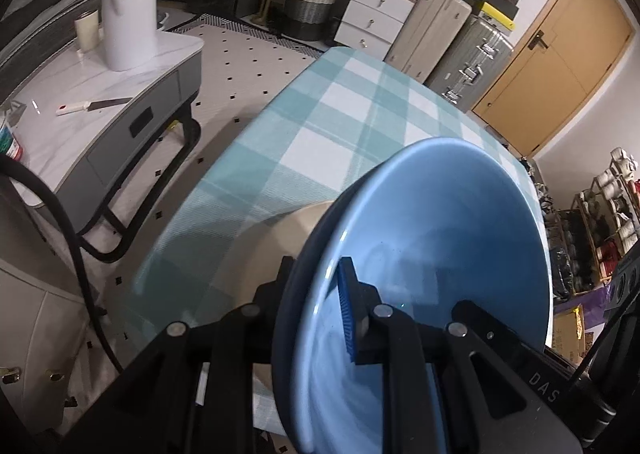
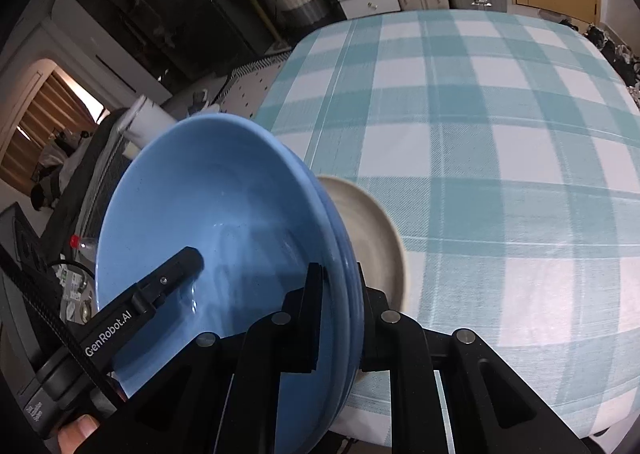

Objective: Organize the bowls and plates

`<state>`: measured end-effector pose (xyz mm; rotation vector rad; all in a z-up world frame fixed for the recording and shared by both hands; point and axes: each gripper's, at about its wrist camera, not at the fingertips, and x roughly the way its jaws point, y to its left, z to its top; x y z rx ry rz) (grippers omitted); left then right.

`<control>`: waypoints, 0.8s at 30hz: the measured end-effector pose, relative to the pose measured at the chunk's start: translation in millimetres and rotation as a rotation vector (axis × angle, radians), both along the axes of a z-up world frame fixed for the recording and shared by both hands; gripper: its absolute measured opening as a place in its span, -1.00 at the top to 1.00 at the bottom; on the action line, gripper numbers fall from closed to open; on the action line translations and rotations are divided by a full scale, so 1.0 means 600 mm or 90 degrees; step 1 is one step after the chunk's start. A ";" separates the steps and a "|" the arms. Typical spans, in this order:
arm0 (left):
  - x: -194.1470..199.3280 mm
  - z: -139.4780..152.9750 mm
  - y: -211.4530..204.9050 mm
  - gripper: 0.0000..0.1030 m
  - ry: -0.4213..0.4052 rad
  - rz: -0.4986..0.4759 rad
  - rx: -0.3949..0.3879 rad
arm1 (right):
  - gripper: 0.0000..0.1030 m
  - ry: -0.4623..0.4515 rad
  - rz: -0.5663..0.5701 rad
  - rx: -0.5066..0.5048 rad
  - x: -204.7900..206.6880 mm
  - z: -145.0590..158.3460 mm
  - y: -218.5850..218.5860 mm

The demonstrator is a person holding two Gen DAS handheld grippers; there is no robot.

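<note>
**Blue, beige and teal check**

The bowl (image 2: 208, 222) is light blue inside, with a darker blue outer wall. Behind the bowl, the plate (image 2: 372, 238) is beige. Beneath both, the tablecloth (image 2: 500, 142) shows a teal-and-white check. Both grippers' frames are black; beside the bowl's rim, one pad (image 1: 347, 310) is bright blue.

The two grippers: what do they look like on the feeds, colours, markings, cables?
Both are matte black linkage frames with round silver pivot pins. The left gripper has a ridged blue pad on one of its fingers and letters "DAS" on its body. In the right wrist view it reads "GenRobot.AI" in white. The right gripper has black fingers. A black cable runs by each.
</note>
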<state>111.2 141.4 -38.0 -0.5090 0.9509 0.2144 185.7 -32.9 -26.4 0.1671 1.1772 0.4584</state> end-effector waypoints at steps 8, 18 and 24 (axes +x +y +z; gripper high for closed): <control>0.004 -0.026 0.004 0.63 0.020 -0.002 -0.001 | 0.75 0.016 0.002 -0.012 0.011 -0.031 0.007; 0.011 -0.050 0.011 0.63 0.039 0.001 -0.004 | 0.75 0.031 0.006 -0.031 0.021 -0.048 0.014; 0.010 -0.055 0.020 0.63 0.041 0.006 -0.014 | 0.75 0.035 0.003 -0.041 0.025 -0.046 0.020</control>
